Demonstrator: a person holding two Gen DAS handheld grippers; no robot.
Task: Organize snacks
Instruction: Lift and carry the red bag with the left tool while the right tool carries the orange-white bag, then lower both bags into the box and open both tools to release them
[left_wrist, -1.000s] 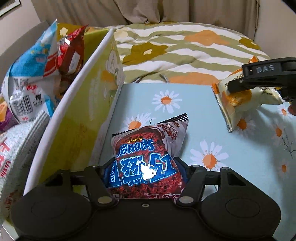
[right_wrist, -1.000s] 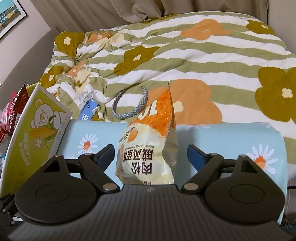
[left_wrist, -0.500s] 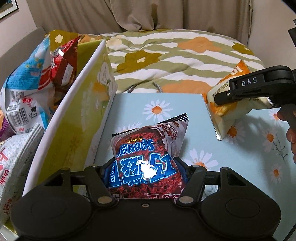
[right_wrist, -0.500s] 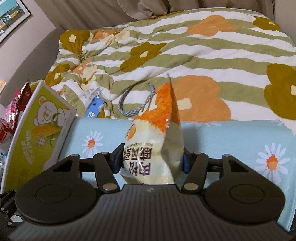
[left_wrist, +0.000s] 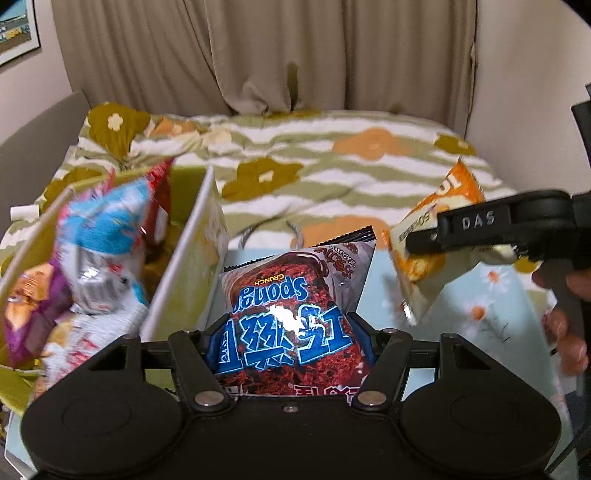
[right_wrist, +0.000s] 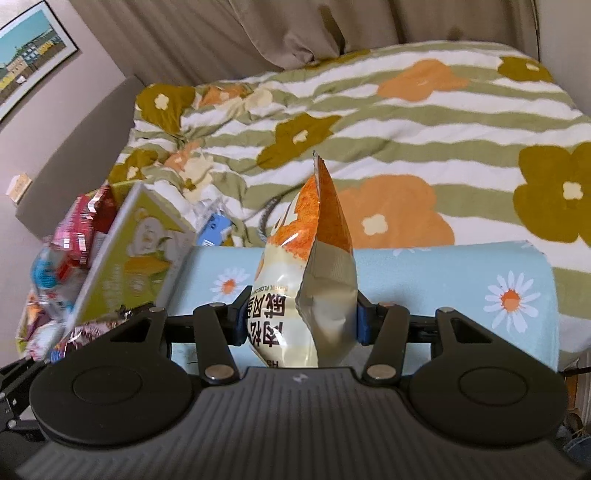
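Note:
My left gripper (left_wrist: 284, 332) is shut on a red and blue Sponge Crunch snack bag (left_wrist: 291, 306) and holds it lifted above the blue daisy tablecloth (left_wrist: 491, 295). My right gripper (right_wrist: 299, 317) is shut on a cream and orange snack bag (right_wrist: 310, 266), held upright above the table; it also shows in the left wrist view (left_wrist: 436, 240) at the right. A yellow-green cardboard box (left_wrist: 184, 273) full of snack packets (left_wrist: 99, 251) stands at the left; it also shows in the right wrist view (right_wrist: 129, 258).
A bed with a striped flower blanket (right_wrist: 369, 129) lies behind the table. A grey cord (left_wrist: 258, 232) and a blue tag (right_wrist: 214, 229) lie on the blanket near the table's far edge. Curtains (left_wrist: 258, 55) hang behind.
My right gripper closed on the cream and orange bag and lifted it. My left gripper raised the Sponge Crunch bag off the table; both views tilted upward.

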